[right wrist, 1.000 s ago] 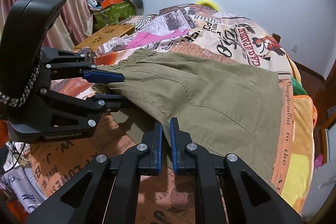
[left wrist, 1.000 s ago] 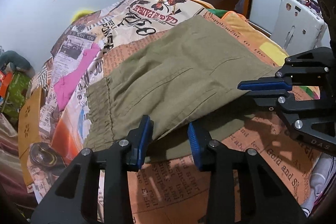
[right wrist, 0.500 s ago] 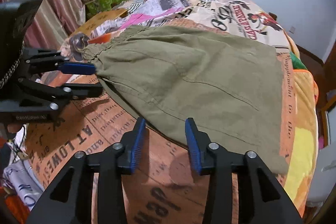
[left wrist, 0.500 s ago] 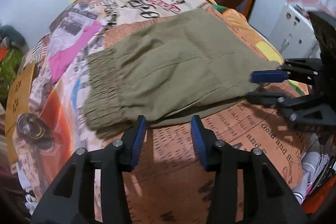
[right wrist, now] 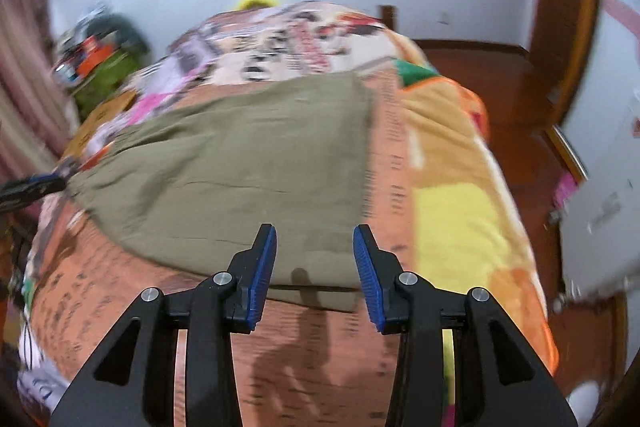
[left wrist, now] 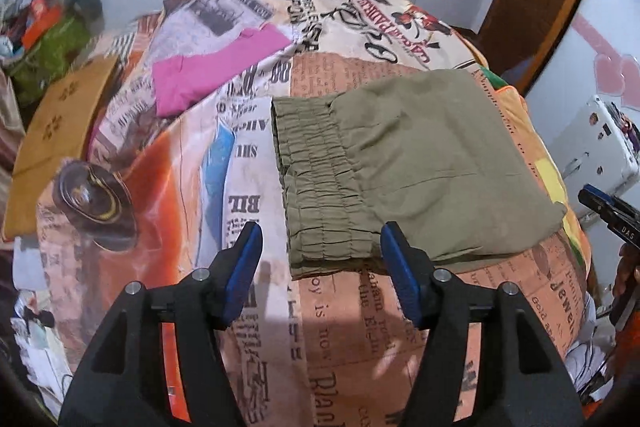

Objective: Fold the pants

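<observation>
On the bed (left wrist: pixel 332 311) | pants (left wrist: pixel 408 163) are lying folded flat, waistband leftward | left gripper (left wrist: pixel 320 269) jaws widening, empty | right gripper (right wrist: pixel 314 273) jaws parted, empty, having just let go so the fold is settling

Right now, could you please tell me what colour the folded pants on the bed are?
Olive green pants, clearest in the left wrist view.

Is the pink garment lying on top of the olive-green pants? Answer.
No, the pink garment lies apart from the olive-green pants, on the newspaper-print bedspread.
</observation>
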Available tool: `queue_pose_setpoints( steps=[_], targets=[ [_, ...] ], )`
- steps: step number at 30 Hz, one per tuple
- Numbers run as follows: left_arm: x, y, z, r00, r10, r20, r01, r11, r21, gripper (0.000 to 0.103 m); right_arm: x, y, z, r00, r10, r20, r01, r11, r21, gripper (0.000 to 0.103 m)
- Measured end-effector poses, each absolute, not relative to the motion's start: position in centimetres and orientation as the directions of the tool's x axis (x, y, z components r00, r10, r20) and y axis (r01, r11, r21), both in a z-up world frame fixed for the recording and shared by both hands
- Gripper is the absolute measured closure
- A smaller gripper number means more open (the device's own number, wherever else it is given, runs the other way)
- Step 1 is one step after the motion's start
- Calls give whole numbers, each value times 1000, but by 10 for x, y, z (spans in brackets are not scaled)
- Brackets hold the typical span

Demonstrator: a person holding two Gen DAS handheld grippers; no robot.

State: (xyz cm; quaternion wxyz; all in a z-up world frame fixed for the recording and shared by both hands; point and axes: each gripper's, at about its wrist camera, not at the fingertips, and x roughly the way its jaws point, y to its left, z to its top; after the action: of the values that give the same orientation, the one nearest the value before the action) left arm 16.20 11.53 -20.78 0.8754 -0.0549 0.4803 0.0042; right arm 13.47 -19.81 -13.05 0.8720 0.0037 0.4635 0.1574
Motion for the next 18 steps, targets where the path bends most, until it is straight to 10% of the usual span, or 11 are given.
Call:
queue_pose_setpoints(
  steps=[18],
  targets=[
    [170, 101, -226, 527, -21, -849, -49, 997, -55, 49, 142, -202, -181, 413, 302, -859, -193, 951, 242, 76]
  ],
)
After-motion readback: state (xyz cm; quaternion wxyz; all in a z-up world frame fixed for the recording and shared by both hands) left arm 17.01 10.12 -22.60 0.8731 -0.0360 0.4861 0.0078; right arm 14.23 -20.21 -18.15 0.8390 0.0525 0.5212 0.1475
